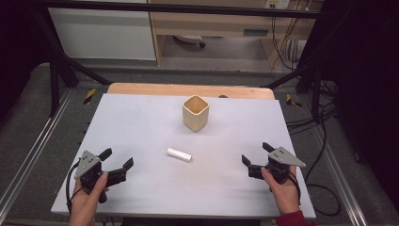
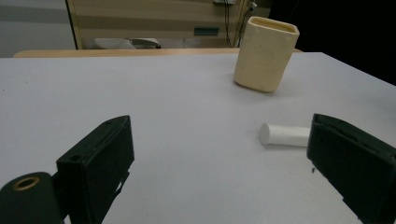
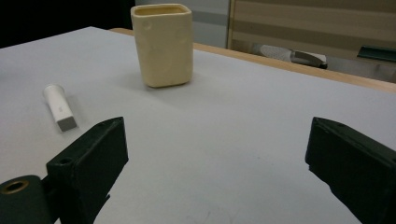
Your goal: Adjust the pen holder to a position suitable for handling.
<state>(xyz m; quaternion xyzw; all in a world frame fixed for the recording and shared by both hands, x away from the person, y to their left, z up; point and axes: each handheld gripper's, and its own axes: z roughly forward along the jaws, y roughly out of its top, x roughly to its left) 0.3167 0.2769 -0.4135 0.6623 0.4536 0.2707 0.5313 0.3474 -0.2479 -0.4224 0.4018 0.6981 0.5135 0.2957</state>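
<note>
A small white tube [image 1: 179, 154] lies on its side near the middle of the table [image 1: 141, 122], a little nearer the person than the cup [image 1: 195, 112], which stands upright toward the far edge. The tube rests apart from the cup and well apart from both tongs.

The left tongs [image 1: 116, 163] sit at the near left, jaws spread wide with nothing between them. The right tongs [image 1: 255, 155] sit at the near right, likewise wide and empty. Both point inward toward the tube.

In the left gripper view the tube [image 2: 285, 135] shows a round, flat end; in the right gripper view the tube [image 3: 59, 106] shows a squarer end, perhaps a cap. It looks light, stiff and smooth, likely plastic, so it should lift easily but may roll or slip if nudged from the side. The best hold seems to be across its middle, jaws closing on the two long sides, coming down from above. A grip near either end could tip it. The cup [image 2: 265, 53] looks rigid, with an open mouth wide enough to take the tube upright.
</note>
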